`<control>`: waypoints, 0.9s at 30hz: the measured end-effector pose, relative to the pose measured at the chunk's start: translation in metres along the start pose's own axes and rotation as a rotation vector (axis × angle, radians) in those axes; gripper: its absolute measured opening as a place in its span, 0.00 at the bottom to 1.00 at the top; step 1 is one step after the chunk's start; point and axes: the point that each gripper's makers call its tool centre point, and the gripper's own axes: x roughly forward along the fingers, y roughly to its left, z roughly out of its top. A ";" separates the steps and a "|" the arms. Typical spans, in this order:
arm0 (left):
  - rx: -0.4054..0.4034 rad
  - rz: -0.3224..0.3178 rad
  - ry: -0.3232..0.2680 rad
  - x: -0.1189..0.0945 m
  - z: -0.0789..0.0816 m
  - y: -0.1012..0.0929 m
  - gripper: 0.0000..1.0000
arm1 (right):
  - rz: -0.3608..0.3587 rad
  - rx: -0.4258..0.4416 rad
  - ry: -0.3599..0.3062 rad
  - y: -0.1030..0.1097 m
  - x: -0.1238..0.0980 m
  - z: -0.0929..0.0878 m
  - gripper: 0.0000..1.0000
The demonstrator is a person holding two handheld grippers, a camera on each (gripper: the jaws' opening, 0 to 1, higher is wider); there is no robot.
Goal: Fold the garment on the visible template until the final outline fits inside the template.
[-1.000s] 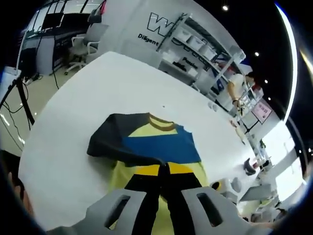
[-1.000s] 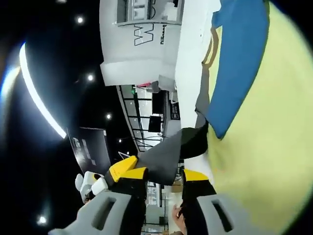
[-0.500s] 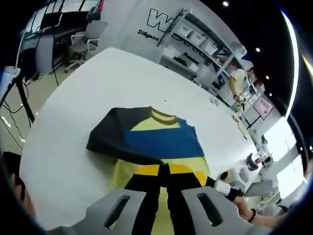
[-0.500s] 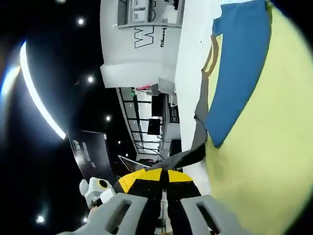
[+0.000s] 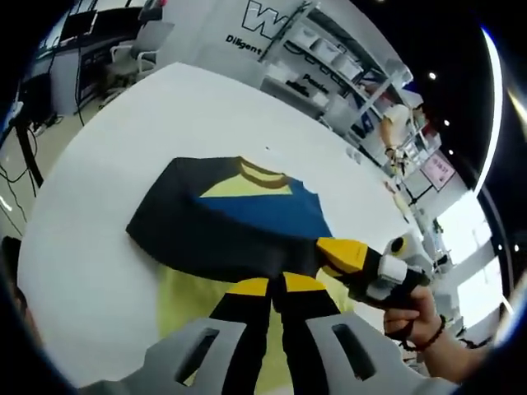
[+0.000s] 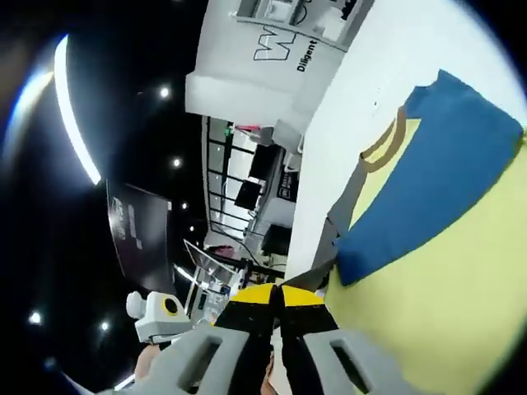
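Where the white table runs out toward its far edge and the shelving behind it, we see a wide band of bare surface on every side of the garment, with the most room on the side nearest the office chairs. The garment, a shirt in dark grey, blue and yellow with a brown-trimmed collar, lies near the middle of the table, collar toward the far edge. Its dark sleeve part is folded across the body, so the dark edge runs slantwise over the blue and yellow panels. We cannot make out a template outline under the cloth.

The left gripper has its jaws pressed together on the near edge of the garment, at the seam between dark fold and yellow cloth. In the left gripper view the right gripper comes in from the table's right side, held by a hand, its yellow tip on the dark fold's edge. In the right gripper view its jaws are closed on a dark strip of the garment.
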 end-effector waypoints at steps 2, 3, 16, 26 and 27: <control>-0.002 -0.008 0.004 0.003 0.000 -0.002 0.06 | -0.009 -0.036 0.024 -0.001 -0.001 0.002 0.00; 0.000 -0.012 0.007 0.005 -0.001 -0.004 0.06 | -0.012 -0.045 0.038 0.000 -0.002 0.004 0.00; 0.023 -0.023 0.009 0.023 -0.004 -0.011 0.07 | -0.108 -0.235 0.177 -0.015 -0.007 0.016 0.00; 0.127 0.087 0.068 0.034 -0.020 0.010 0.03 | -0.168 -0.325 0.212 -0.026 -0.011 0.037 0.00; 0.134 0.087 0.065 0.035 -0.019 0.010 0.04 | -0.169 -0.328 0.210 -0.026 -0.011 0.039 0.00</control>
